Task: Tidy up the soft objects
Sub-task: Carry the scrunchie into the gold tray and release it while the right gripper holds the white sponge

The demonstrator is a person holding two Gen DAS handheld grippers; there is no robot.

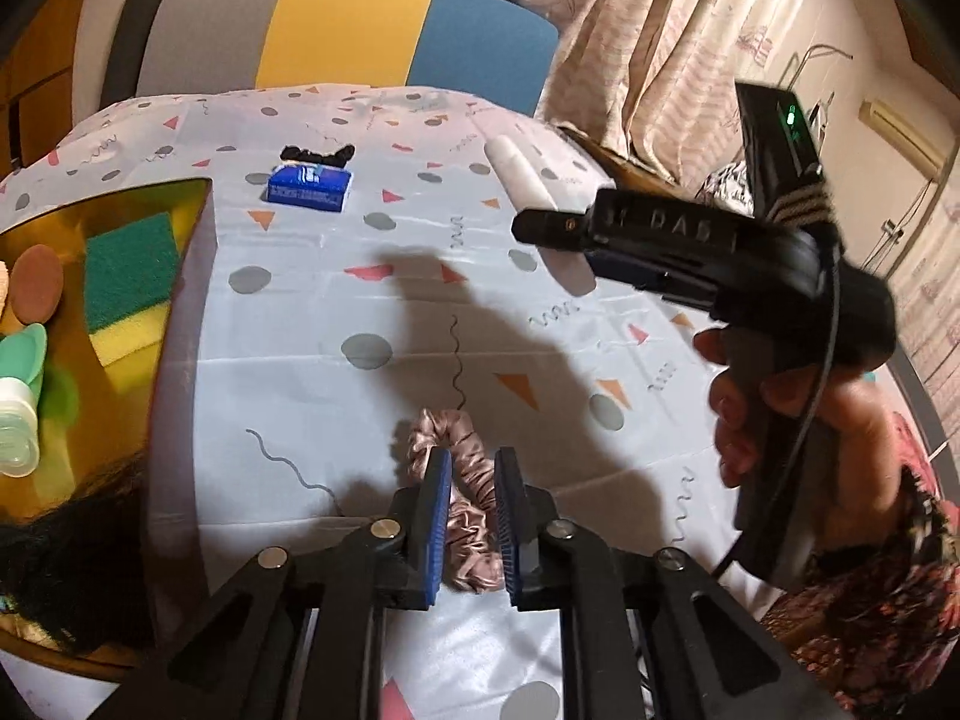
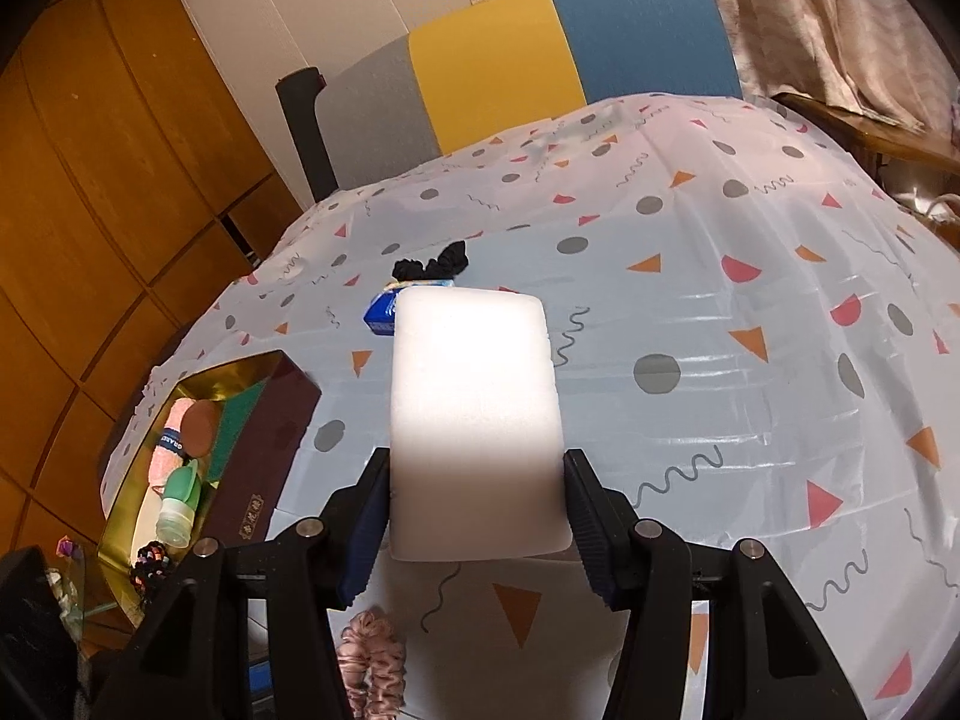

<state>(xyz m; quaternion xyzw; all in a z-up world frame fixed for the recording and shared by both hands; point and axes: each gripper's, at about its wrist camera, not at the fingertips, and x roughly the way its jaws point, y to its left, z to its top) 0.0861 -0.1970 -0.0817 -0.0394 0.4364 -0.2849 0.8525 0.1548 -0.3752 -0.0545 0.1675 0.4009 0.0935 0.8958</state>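
My left gripper (image 1: 472, 468) sits low over the table with its jaws closed around a pink satin scrunchie (image 1: 459, 498), which also shows in the right wrist view (image 2: 369, 654). My right gripper (image 2: 474, 480) is shut on a white foam sponge block (image 2: 474, 420) and holds it above the table; the block also shows in the left wrist view (image 1: 528, 180). A blue tissue pack (image 1: 309, 189) and a black scrunchie (image 1: 318, 153) lie at the far side of the table. A gold-lined box (image 1: 108, 360) stands at the left.
The box holds a green-yellow sponge (image 1: 129, 282), a brown puff (image 1: 37, 291), a green bottle (image 1: 21, 396) and a pink towel (image 2: 171, 438). A patterned cloth (image 2: 720, 420) covers the table. A striped chair (image 2: 540, 54) stands behind it.
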